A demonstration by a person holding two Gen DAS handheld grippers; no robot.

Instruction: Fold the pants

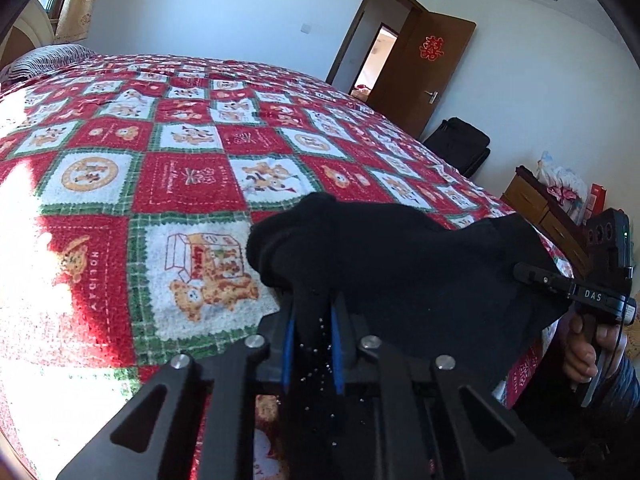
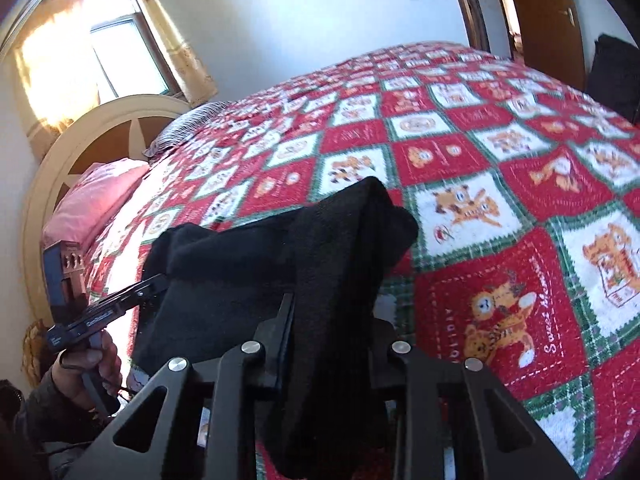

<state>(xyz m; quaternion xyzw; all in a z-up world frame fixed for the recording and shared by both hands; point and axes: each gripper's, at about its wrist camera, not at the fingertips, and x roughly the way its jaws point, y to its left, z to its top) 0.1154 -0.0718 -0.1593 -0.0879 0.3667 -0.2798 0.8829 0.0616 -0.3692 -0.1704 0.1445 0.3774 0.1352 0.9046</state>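
Black pants (image 1: pixel 400 260) are bunched and lifted over the near edge of a bed covered by a red, white and green bear-print blanket (image 1: pixel 180 184). My left gripper (image 1: pixel 314 320) is shut on a fold of the pants, its blue pads pressing the cloth. In the right wrist view the same pants (image 2: pixel 240 280) stretch from the left gripper (image 2: pixel 156 284), held by a hand (image 2: pixel 92 360), to my right gripper (image 2: pixel 332 320). The right gripper's jaws are shut on a thick bunch of the cloth. The right gripper's body (image 1: pixel 580 292) also shows at the far right of the left wrist view.
The blanket (image 2: pixel 480 160) spreads flat beyond the pants. A round headboard (image 2: pixel 80 140), a pink pillow (image 2: pixel 92 200) and a sunlit window (image 2: pixel 116 52) lie to the left. A brown door (image 1: pixel 420 72), a black bag (image 1: pixel 460 144) and a wooden cabinet (image 1: pixel 532 200) stand on the right.
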